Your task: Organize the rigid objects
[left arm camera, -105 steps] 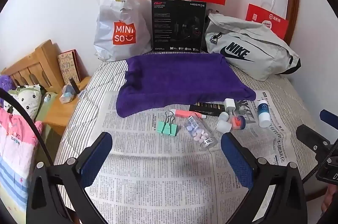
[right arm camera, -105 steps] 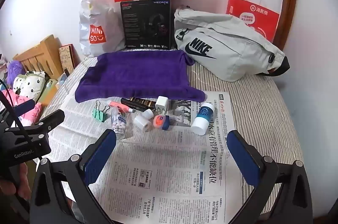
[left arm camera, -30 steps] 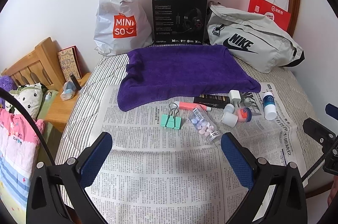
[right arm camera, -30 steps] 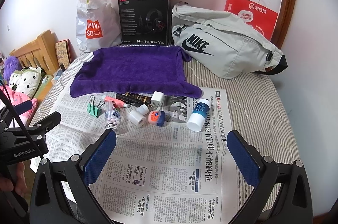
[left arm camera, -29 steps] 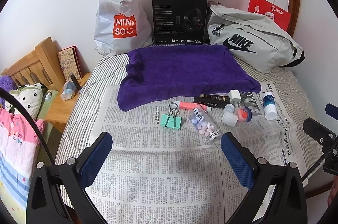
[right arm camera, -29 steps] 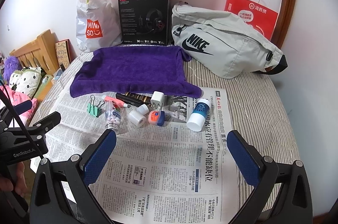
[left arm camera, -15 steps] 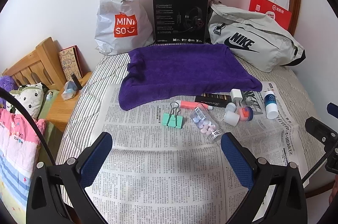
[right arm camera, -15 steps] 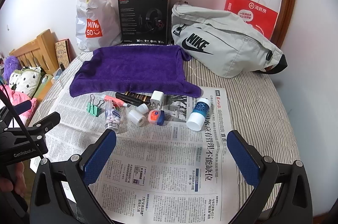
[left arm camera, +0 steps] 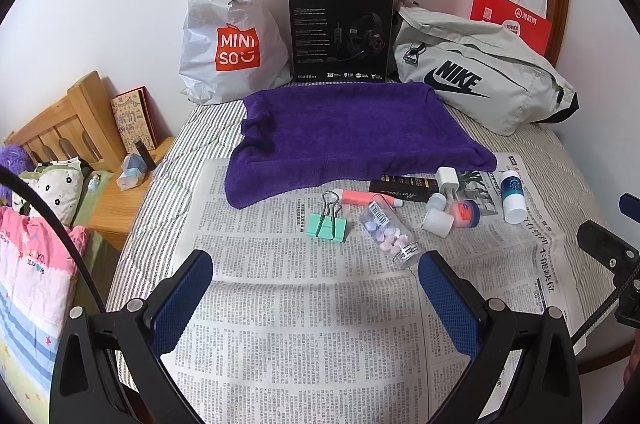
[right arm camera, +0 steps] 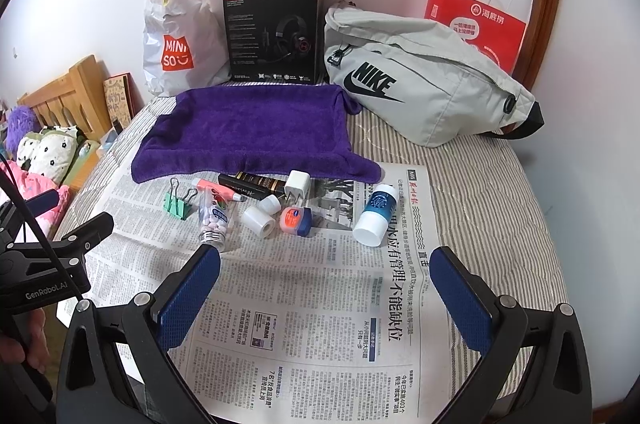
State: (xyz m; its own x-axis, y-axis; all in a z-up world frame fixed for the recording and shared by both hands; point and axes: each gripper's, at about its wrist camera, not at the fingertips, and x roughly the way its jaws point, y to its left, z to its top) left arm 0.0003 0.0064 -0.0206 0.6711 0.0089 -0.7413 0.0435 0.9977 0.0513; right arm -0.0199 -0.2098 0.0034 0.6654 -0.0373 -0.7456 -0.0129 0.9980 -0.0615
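Rigid objects, like the pill bottle (left arm camera: 387, 232) and binder clip (left arm camera: 327, 222), sit clustered just below the purple towel (left arm camera: 352, 132). Both tools, left (left arm camera: 316, 300) and right (right arm camera: 326, 290), hover spread wide, empty. Looks like pre-grasp; next, pick one.

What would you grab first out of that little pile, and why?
Probably the blue bottle: it lies apart from the cluster, nearest the right gripper, whose jaws are open and empty. So I'd ease that gripper forward over it. The left gripper is open too.
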